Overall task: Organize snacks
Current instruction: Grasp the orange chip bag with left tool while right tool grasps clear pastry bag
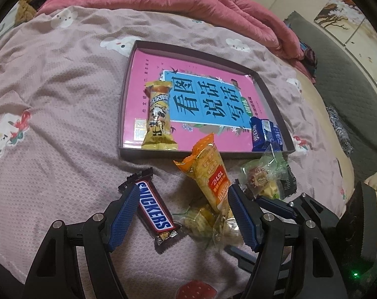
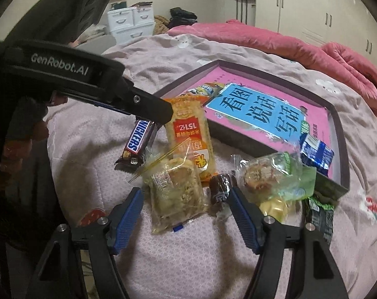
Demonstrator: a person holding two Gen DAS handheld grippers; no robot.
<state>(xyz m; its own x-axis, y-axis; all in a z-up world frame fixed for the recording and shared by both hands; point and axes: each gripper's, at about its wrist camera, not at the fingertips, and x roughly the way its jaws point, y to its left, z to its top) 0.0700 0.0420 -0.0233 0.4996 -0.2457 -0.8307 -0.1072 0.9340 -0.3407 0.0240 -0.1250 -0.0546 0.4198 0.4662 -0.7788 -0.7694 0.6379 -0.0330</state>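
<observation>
A dark shallow tray lined with a pink book lies on the bed; it also shows in the right wrist view. In it lie a yellow snack pack and a blue pack. In front of it lie a Snickers bar, an orange cracker pack and a green-wrapped snack. My left gripper is open around the Snickers and the cracker pack. My right gripper is open around a clear-wrapped pastry, with a small brown candy by its right finger.
The bed has a pink patterned sheet and a bunched red quilt at the far side. A dark green packet lies at the right. White drawers and wardrobes stand behind the bed.
</observation>
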